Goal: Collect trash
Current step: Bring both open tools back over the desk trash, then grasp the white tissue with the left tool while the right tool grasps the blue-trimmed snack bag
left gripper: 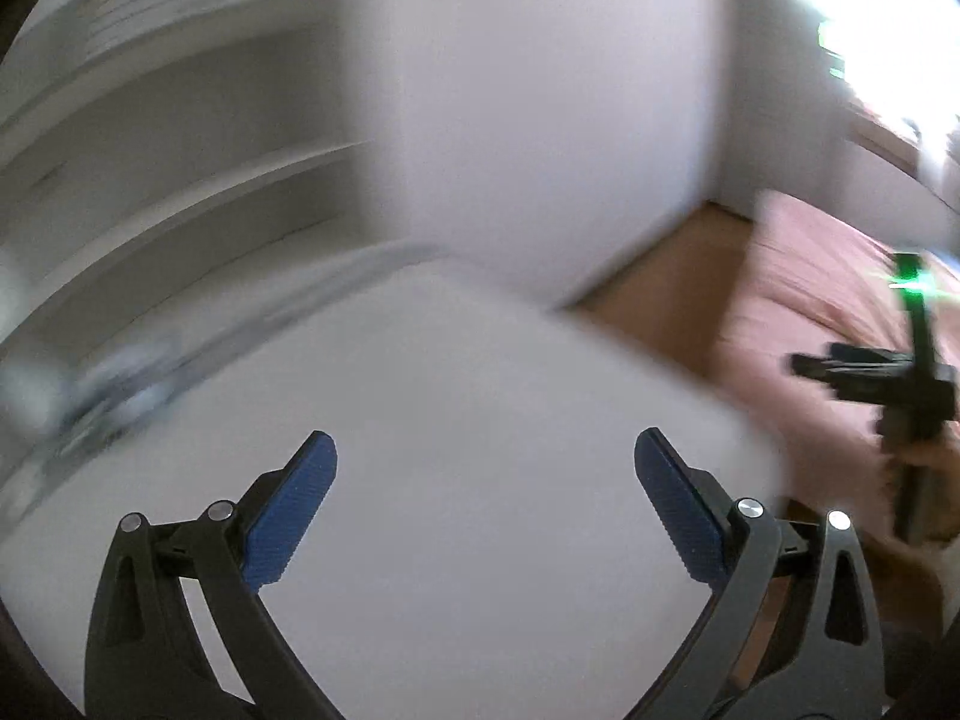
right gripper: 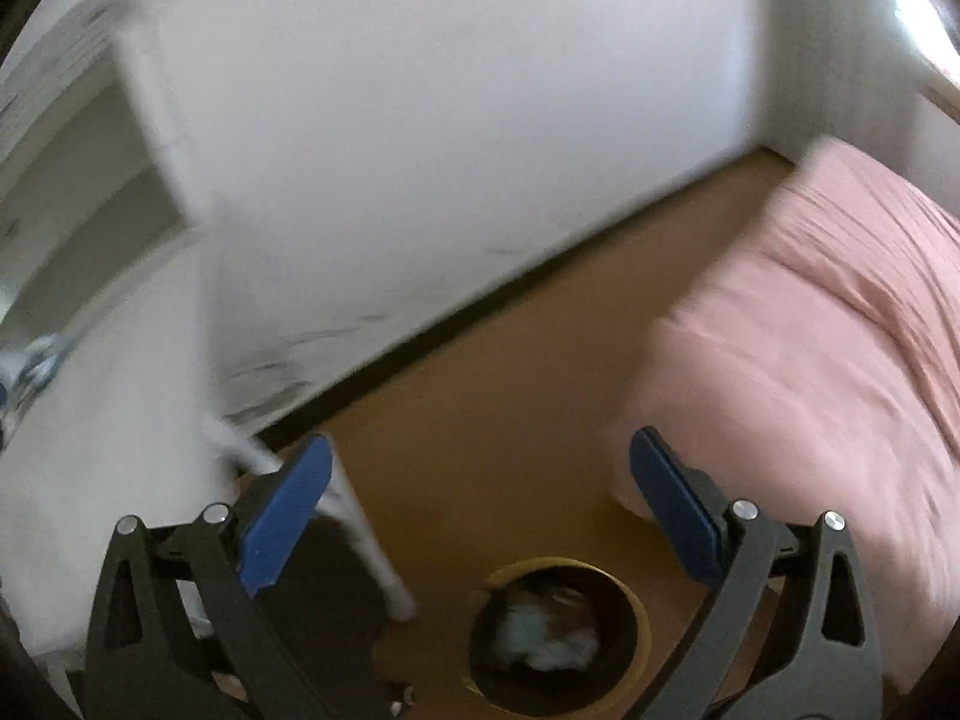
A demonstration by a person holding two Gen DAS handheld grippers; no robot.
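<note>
Both views are motion-blurred. My left gripper [left gripper: 486, 450] is open and empty above a white table top [left gripper: 456, 420]. A blurred bluish-white crumpled thing [left gripper: 129, 384] lies at the table's far left edge; it also shows in the right wrist view [right gripper: 30, 366]. My right gripper [right gripper: 480, 456] is open and empty above the wooden floor, over a round bin [right gripper: 636, 606] with a tan rim. Crumpled white and brown trash [right gripper: 552, 630] lies inside the bin. The right gripper also shows at the right of the left wrist view [left gripper: 888, 384], beside the table.
A bed with a pink cover [right gripper: 810, 360] stands to the right. A white wall [right gripper: 450, 120] runs behind the floor [right gripper: 510, 390]. White shelves [left gripper: 180, 138] stand at the left. A white table leg [right gripper: 366, 534] stands left of the bin. A bright window [left gripper: 888, 30] is at upper right.
</note>
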